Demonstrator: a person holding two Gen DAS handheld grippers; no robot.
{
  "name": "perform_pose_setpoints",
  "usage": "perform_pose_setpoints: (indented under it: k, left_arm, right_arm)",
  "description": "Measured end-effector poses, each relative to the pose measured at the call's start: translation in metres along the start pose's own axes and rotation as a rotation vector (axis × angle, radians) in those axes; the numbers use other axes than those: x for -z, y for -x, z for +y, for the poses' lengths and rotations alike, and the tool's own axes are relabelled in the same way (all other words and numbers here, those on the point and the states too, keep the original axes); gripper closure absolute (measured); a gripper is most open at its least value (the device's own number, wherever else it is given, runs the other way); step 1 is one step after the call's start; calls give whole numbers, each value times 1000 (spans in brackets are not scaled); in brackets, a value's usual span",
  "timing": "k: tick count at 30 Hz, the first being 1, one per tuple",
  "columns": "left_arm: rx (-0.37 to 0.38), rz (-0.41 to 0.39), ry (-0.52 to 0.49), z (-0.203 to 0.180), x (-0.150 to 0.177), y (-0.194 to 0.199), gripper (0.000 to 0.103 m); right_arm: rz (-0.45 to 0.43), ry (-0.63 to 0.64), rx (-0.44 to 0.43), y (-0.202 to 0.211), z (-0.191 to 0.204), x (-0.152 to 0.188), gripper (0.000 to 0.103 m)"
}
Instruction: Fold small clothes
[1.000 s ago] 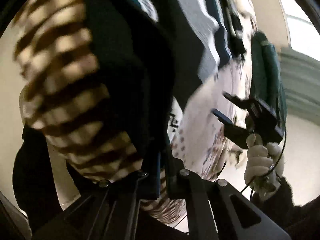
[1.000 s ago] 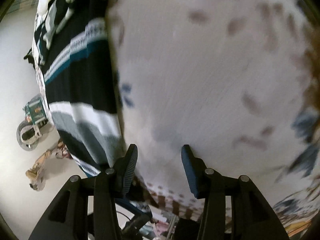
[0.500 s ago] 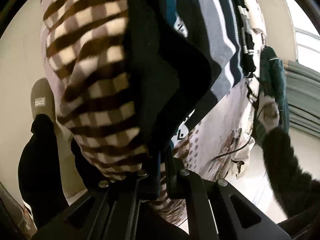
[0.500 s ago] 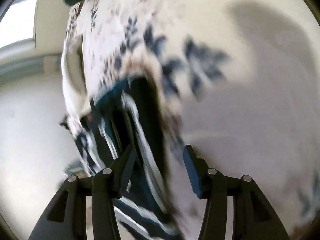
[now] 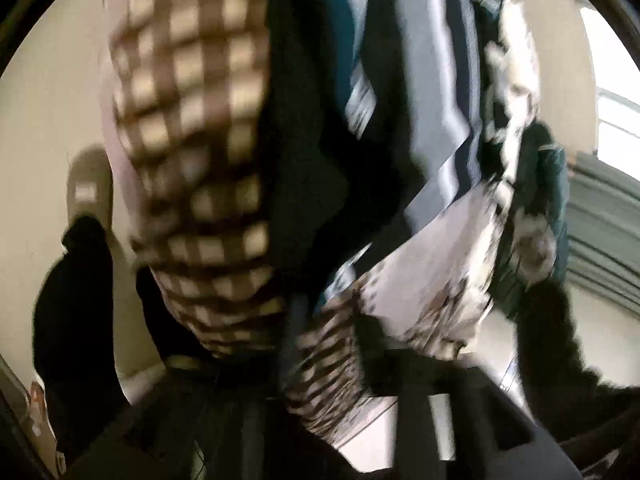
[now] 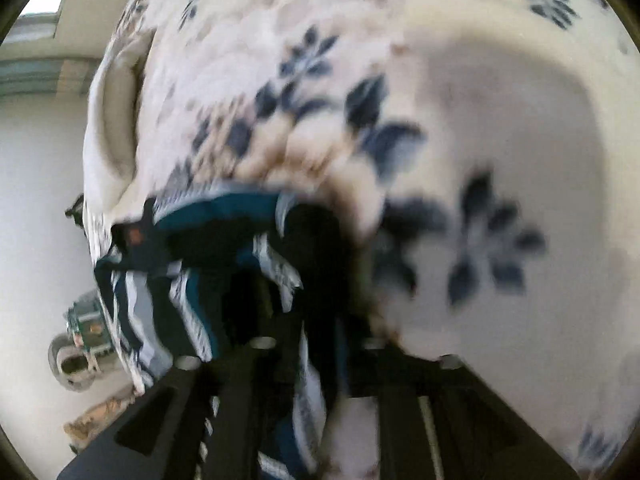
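Both wrist cameras look down at close range on the striped garment (image 5: 416, 92) (image 6: 188, 300), the left beside its checked neighbour (image 5: 192, 120), the right over floral fabric (image 6: 480, 120).

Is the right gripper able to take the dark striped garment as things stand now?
Probably yes: the right gripper has the dark teal, white-striped garment already between its closing jaws, with nothing in front.

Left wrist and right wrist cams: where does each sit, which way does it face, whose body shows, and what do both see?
Left wrist: on the left gripper, facing along its fingers at the checked cloth and striped garment; a dark sleeve shows right.
Right wrist: on the right gripper, facing the floral fabric with the striped garment at its fingers; no hand visible.
Shared: striped garment, floral fabric.
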State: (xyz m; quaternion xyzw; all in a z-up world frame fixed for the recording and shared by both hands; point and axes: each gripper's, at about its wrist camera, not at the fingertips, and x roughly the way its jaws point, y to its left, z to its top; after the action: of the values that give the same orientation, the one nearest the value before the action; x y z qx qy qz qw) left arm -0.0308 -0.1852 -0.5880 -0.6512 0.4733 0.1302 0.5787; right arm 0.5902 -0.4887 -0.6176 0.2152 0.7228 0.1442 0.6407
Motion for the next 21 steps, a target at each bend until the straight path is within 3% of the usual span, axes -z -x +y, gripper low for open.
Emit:
perform_pose_setpoints:
  k: [1,2,6,11,15,17,21]
  left_arm:
    - [17,-34,-9,-4,-7,19,36]
    - [30,-67,-20,-6,-14,37,33]
    - [-17,-195,-104,-10,-72,100,33]
    - [-177,-340,-226,-5,-189,136,33]
    - [-286,-338,-354,-14,-265,121,33]
    - [-381,-283,-463,-23,-293,96,35]
    - [-536,-224,-651,-28,-307,64,47]
  right_arm:
    - [14,11,-15,6,0,18,51]
    - [46,32,-25,12,2,50,48]
    - [198,67,-7,9,2,157,48]
    - [347,-7,-11,-23,-19,315,48]
    - [351,-138,0,-45,-46,402,48]
    - [326,-204,6,-47,-62,431,48]
    - [244,-278,17,-44,-72,469,48]
